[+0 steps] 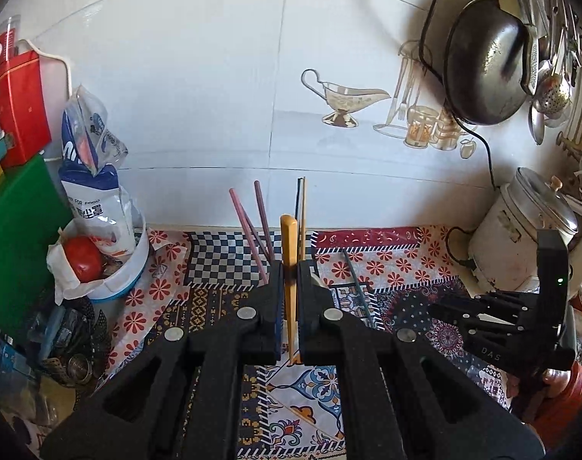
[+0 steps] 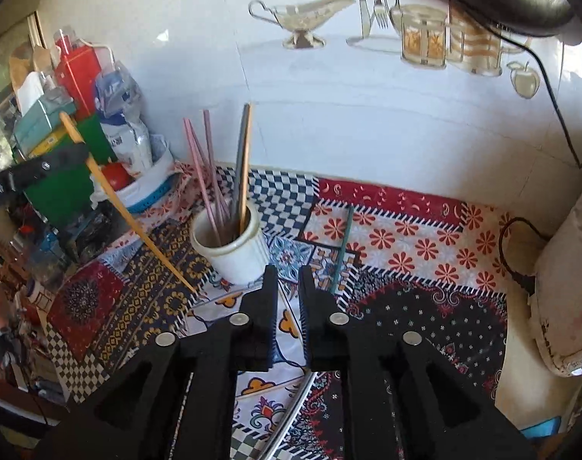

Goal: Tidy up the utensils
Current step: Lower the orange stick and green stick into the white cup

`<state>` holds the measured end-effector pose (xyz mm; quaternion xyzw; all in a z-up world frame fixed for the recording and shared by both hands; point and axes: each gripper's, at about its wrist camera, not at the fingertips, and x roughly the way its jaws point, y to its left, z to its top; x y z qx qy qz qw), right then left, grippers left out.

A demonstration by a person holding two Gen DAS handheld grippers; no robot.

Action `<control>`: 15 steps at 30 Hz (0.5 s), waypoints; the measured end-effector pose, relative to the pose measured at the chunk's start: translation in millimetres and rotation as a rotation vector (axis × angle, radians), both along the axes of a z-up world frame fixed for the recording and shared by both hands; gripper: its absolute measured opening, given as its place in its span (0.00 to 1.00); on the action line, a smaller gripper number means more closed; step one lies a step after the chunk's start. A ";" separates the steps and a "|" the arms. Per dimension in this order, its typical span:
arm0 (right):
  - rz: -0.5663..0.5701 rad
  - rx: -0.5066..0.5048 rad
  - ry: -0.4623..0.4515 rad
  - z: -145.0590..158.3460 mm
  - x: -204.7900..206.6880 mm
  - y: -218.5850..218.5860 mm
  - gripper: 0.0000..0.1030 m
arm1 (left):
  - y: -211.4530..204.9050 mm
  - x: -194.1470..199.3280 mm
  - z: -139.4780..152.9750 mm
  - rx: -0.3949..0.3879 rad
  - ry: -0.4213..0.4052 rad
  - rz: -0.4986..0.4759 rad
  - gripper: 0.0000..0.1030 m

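My left gripper [image 1: 290, 268] is shut on a wooden chopstick [image 1: 290, 287] and holds it upright above the patterned cloth; the same chopstick [image 2: 130, 214] slants across the right wrist view, its tip near the cloth left of the white cup [image 2: 233, 245]. The cup holds pink chopsticks [image 2: 203, 168], a dark one and a wooden one [image 2: 245, 161]. In the left wrist view the pink chopsticks [image 1: 252, 222] rise behind my fingers. A dark green chopstick [image 2: 341, 249] lies on the cloth right of the cup, also in the left wrist view [image 1: 358, 287]. My right gripper [image 2: 288, 272] is open a little and empty, just right of the cup.
A white bowl with a tomato [image 1: 84, 260] and a flour bag [image 1: 95, 176] stand at the left by green and red boxes [image 1: 18, 226]. A white rice cooker [image 1: 521, 237] stands at the right, a wok [image 1: 486, 61] and ladles hang on the tiled wall.
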<state>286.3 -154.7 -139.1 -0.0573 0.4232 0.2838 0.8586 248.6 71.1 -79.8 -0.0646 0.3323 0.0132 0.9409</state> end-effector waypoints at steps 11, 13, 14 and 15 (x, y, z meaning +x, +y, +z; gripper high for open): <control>-0.065 -0.110 0.149 -82.5 96.4 10.1 0.22 | 30.1 2.4 -18.5 0.003 0.020 0.113 0.04; -0.072 -0.124 0.181 -98.8 118.1 16.4 0.22 | 32.9 3.7 -22.4 -0.003 0.026 0.130 0.04; -0.070 -0.124 0.202 -105.7 127.5 19.4 0.22 | 33.9 4.1 -24.4 -0.005 0.030 0.137 0.04; -0.067 -0.124 0.224 -112.9 137.3 23.5 0.22 | 35.3 4.5 -26.4 -0.009 0.033 0.142 0.04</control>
